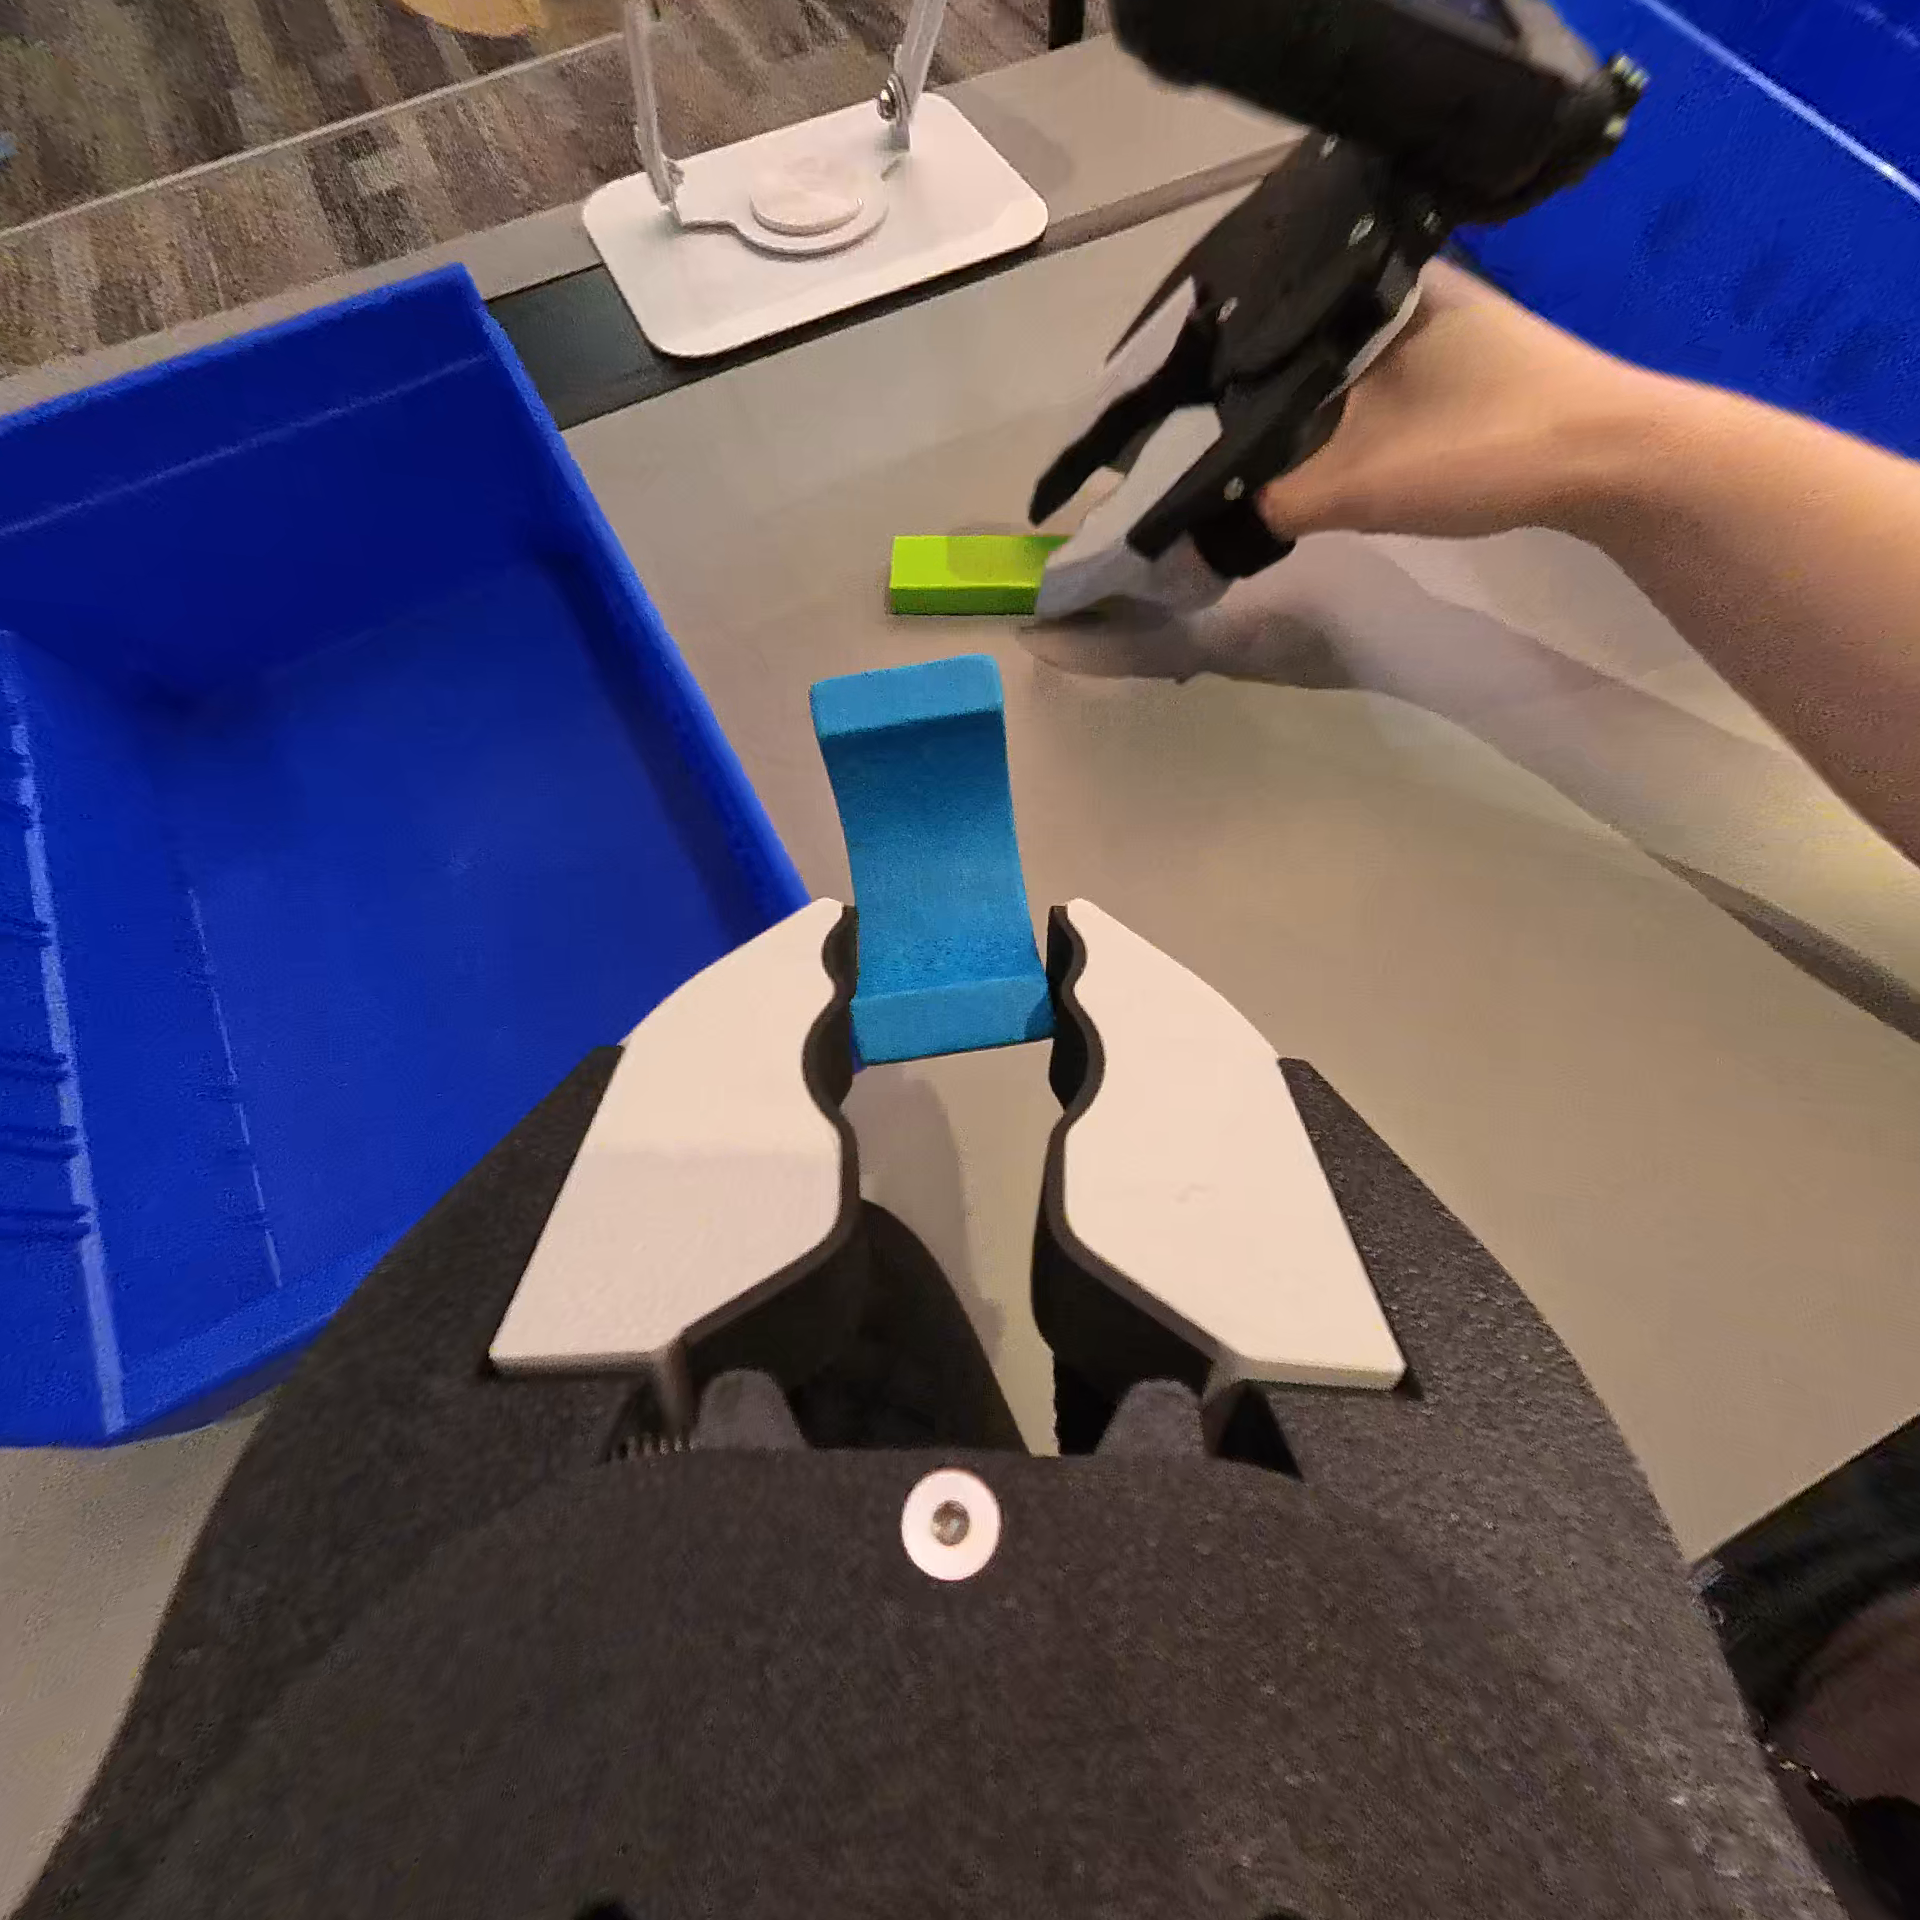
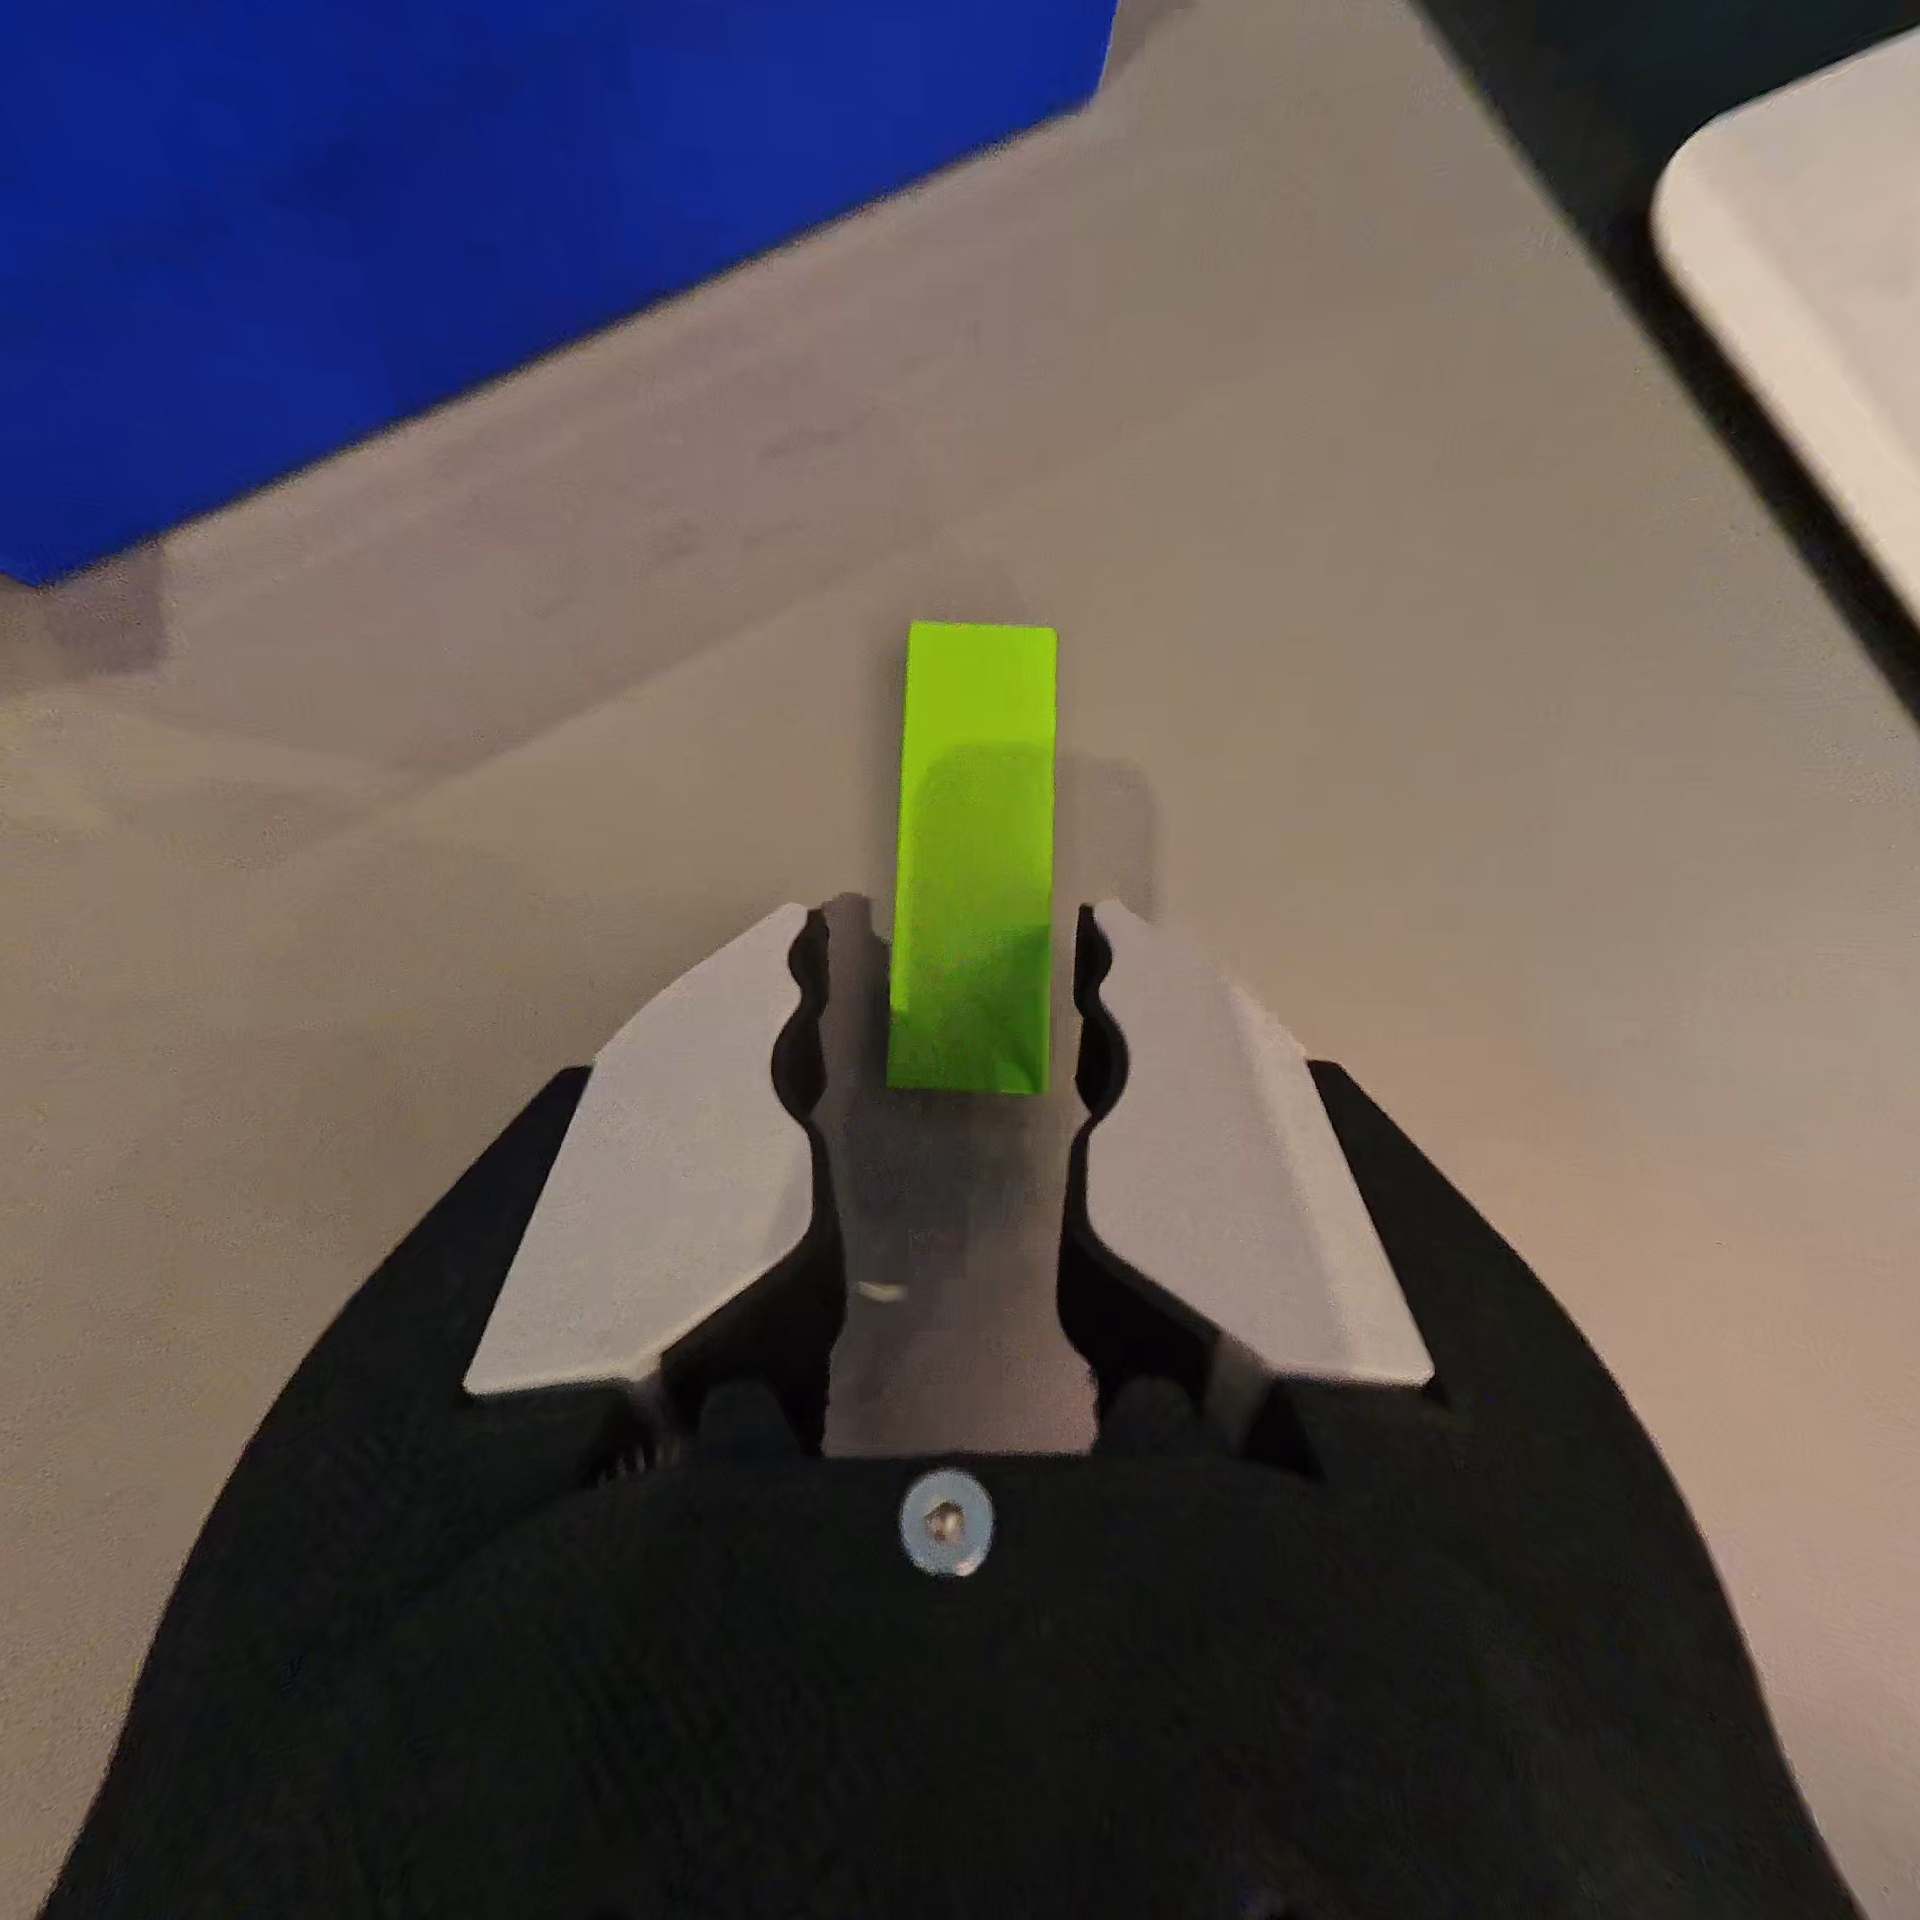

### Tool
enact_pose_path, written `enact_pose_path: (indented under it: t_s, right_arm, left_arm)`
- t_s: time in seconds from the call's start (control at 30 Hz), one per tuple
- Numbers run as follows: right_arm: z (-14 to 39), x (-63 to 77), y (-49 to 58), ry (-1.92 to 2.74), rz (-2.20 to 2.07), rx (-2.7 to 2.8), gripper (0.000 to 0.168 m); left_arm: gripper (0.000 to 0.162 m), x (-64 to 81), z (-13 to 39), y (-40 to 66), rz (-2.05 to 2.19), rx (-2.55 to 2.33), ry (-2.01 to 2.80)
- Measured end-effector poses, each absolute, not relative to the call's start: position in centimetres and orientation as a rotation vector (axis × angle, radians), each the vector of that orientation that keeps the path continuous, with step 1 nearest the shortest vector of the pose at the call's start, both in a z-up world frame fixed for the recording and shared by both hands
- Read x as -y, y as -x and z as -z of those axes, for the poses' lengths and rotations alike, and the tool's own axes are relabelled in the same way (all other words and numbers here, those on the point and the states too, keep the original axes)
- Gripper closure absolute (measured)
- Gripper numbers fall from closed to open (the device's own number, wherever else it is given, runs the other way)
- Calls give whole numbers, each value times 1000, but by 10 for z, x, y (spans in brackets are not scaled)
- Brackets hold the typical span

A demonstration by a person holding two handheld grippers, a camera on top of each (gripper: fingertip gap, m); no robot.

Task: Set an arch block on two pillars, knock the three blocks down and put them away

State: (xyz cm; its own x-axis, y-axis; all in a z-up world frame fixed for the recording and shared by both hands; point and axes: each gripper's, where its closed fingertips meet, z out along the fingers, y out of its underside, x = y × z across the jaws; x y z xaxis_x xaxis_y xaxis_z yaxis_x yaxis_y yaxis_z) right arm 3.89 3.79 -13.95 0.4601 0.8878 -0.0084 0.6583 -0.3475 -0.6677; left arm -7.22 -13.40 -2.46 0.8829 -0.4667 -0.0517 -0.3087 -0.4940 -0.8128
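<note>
Partly hidden, green block [image 1: 966, 574] ends behind right gripper [image 1: 1049, 561].

We cannot see the near end of the green block [image 1: 966, 574] in the left wrist view, because the right gripper [image 1: 1060, 566] covers it. The big blue bin [image 1: 343, 727] is cut off at the left edge. In the right wrist view the white stand [image 2: 1808, 270] is blurry and cut off by the right edge.

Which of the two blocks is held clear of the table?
The blue arch block: the left gripper is shut on it. The green block lies flat on the table, with the right gripper's fingers either side of it.
</note>
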Motion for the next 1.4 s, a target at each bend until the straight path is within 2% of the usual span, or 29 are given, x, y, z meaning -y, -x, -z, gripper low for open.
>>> enact_pose_path:
  t_s: [0.03, 0.1, 0.2, 0.37, 0.53, 0.63, 0.8, 0.83, 0.9, 1.03, 1.1, 1.13, 1.23, 1.4]
  right_arm:
    - [148, -39, -39, 2142, -468, 1300, 122]
    - [156, -40, -38, 2163, -444, 1318, 134]
    - [144, -38, -42, 2140, -465, 1301, 135]
    - [60, -29, -103, 2039, -446, 1163, 135]
    - [-14, -18, -262, 2042, -232, 882, 135]
    - [-5, -7, -344, 2139, -247, 721, 135]
    - [78, 12, -393, 2352, -243, 748, 133]
    - [83, 12, -396, 2326, -228, 751, 126]
    - [65, 13, -387, 2179, -301, 763, 123]
    - [-33, 57, -313, 1663, -764, 934, 122]
    - [-71, 69, -290, 1576, -909, 893, 122]
    - [-82, 73, -279, 1559, -961, 881, 116]
    - [-93, 74, -255, 1561, -931, 871, 115]
    - [-68, 63, -229, 1653, -777, 820, 116]
  left_arm:
    - [128, 133, 22, 75, 216, -548, 2122]
    - [128, 131, 17, 79, 211, -538, 2110]
    - [128, 126, 7, 78, 219, -538, 2087]
    - [127, 108, -18, 55, 263, -598, 2042]
    - [128, 90, -50, 16, 269, -678, 1965]
    - [127, 83, -61, -12, 288, -721, 1939]
    - [128, 75, -68, -72, 383, -836, 1911]
    - [127, 75, -68, -86, 404, -890, 1899]
    - [127, 79, -66, -117, 449, -1047, 1850]
    - [128, 80, -59, -166, 477, -1246, 1804]
    - [128, 75, -56, -180, 405, -1286, 1794]
    - [128, 75, -54, -186, 375, -1306, 1791]
    - [128, 75, -52, -203, 343, -1323, 1779]
    - [128, 79, -47, -217, 359, -1325, 1767]
